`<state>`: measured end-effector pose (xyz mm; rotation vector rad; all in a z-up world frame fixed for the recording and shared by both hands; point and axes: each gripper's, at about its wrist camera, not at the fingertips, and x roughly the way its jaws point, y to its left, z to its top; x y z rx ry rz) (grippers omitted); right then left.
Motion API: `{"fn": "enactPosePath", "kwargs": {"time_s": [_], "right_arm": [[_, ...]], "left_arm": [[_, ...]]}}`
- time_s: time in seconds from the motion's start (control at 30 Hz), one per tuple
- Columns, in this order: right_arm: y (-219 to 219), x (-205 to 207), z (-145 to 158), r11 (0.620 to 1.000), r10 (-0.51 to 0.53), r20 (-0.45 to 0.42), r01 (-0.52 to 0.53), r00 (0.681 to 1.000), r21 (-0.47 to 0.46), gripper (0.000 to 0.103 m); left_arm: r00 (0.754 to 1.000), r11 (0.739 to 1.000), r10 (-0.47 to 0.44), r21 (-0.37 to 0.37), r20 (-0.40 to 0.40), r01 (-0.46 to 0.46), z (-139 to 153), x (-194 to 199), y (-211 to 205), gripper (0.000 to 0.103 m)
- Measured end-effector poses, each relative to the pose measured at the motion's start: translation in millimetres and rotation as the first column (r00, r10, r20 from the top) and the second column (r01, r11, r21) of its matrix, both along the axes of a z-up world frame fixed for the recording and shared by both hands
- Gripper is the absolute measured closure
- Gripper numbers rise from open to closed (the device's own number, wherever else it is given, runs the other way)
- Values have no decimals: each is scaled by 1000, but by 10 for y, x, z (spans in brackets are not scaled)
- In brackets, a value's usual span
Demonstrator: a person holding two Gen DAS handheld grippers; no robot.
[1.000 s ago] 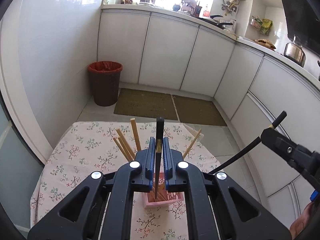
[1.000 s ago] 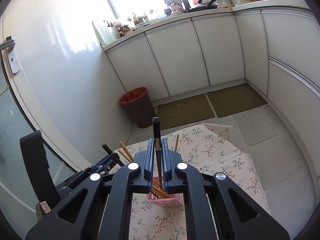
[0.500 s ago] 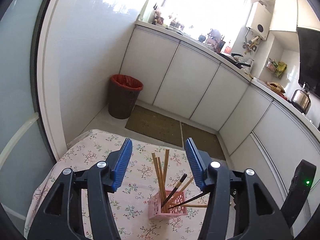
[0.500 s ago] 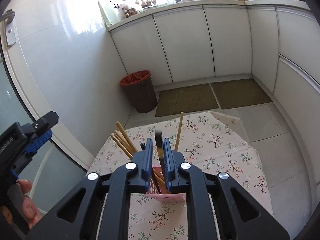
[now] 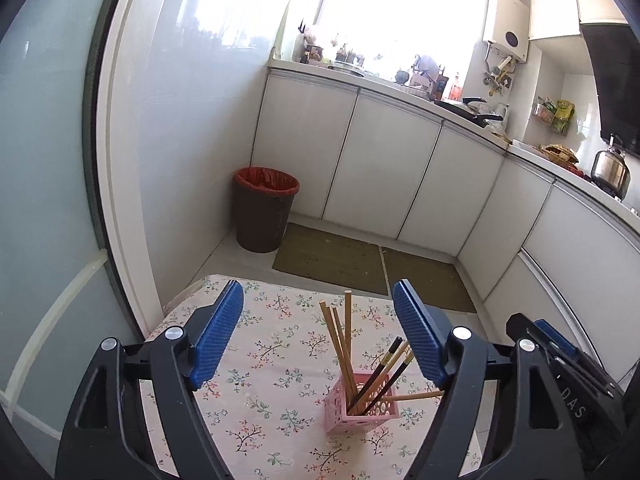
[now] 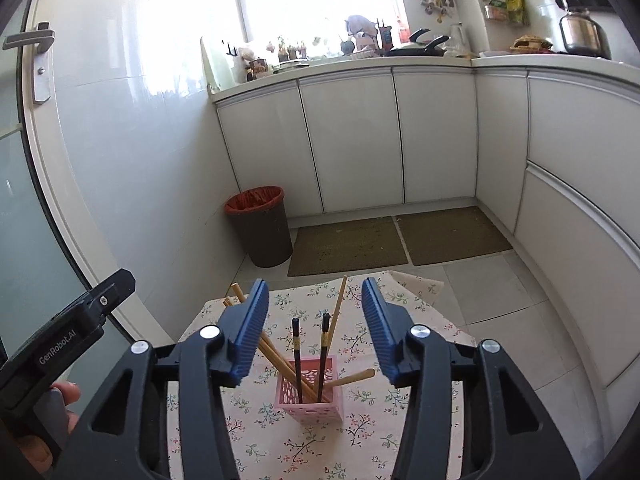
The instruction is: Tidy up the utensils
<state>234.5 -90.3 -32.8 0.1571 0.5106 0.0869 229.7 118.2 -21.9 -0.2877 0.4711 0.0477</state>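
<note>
A pink perforated holder (image 5: 362, 410) stands on the floral tablecloth (image 5: 260, 360); it also shows in the right wrist view (image 6: 312, 402). It holds several wooden chopsticks (image 5: 340, 336) and two black chopsticks (image 6: 296, 356), all leaning. My left gripper (image 5: 320, 336) is open and empty, above and behind the holder. My right gripper (image 6: 314, 328) is open and empty, just above the black chopsticks. The left gripper's body (image 6: 64, 340) shows at the left of the right wrist view.
A brown bin with a red liner (image 5: 264, 208) stands on the floor by the white cabinets (image 5: 380, 168). Two mats (image 6: 348, 244) lie on the floor beyond the table. The table's far edge (image 6: 360, 280) is close behind the holder.
Both grippers were shut on black chopsticks a second ago. The left opened first, then the right; both chopsticks now stand in the holder. Both grippers have pulled back and up.
</note>
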Motion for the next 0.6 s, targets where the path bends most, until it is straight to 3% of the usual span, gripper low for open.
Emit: {"fn": "enactPosePath", "kwargs": {"time_s": [0.1, 0.23, 0.37, 0.5, 0.6], "right_arm": [[-49, -176, 51, 999, -53, 32, 52, 998, 6, 28], [-167, -369, 121, 988, -157, 65, 156, 985, 20, 13], [-298, -493, 135, 973, -229, 57, 228, 972, 29, 7], [-361, -596, 102, 963, -267, 42, 267, 963, -13, 7], [-480, -710, 31, 961, -276, 6, 276, 961, 12, 7]], "left_arm": [[1000, 1000, -1, 20, 8, 1, 24, -67, -34, 23], [1000, 999, 0, 35, 31, -1, 61, -171, -67, 13], [999, 999, -14, 50, 40, 12, 82, -254, -118, 8], [999, 996, -34, 80, 38, 31, 82, -309, -218, 7], [998, 994, -56, 97, 32, 53, 53, -355, -282, 7]]}}
